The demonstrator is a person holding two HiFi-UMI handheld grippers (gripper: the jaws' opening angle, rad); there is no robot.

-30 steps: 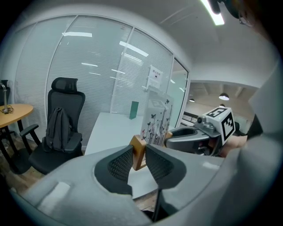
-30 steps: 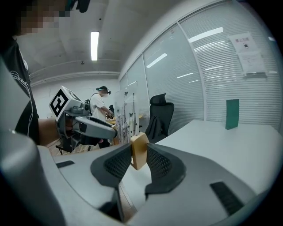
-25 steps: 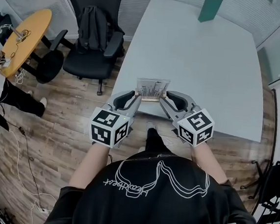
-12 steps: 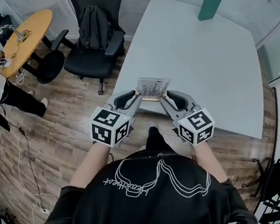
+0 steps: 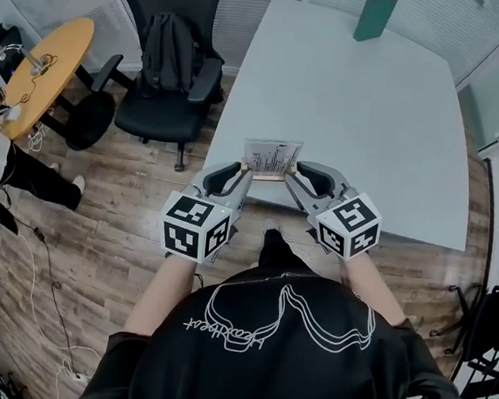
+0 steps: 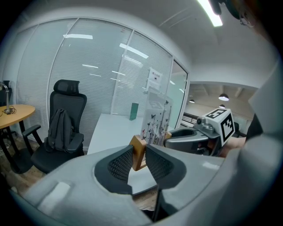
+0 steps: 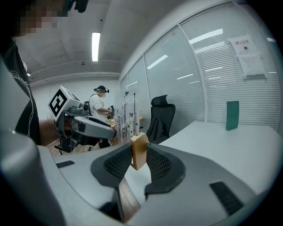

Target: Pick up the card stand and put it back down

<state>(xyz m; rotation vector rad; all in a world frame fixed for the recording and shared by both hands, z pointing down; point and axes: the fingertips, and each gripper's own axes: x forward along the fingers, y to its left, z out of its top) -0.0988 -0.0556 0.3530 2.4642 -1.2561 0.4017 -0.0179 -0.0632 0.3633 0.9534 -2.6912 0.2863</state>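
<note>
The card stand (image 5: 272,158) is a clear sheet printed with thin plants and butterflies, set in a narrow wooden base. It is at the near edge of the white table (image 5: 363,117). My left gripper (image 5: 245,171) is shut on the left end of the wooden base (image 6: 137,150), and its pads touch both faces. My right gripper (image 5: 293,171) is shut on the right end of the base (image 7: 139,150) in the same way. In the left gripper view the clear sheet (image 6: 155,118) stands upright beyond the jaws. I cannot tell whether the base rests on the table.
A green upright box (image 5: 375,15) stands at the table's far end. A black office chair (image 5: 169,55) with a backpack sits left of the table, with a round yellow table (image 5: 43,65) beyond it. A person (image 5: 7,166) is at the far left on the wooden floor.
</note>
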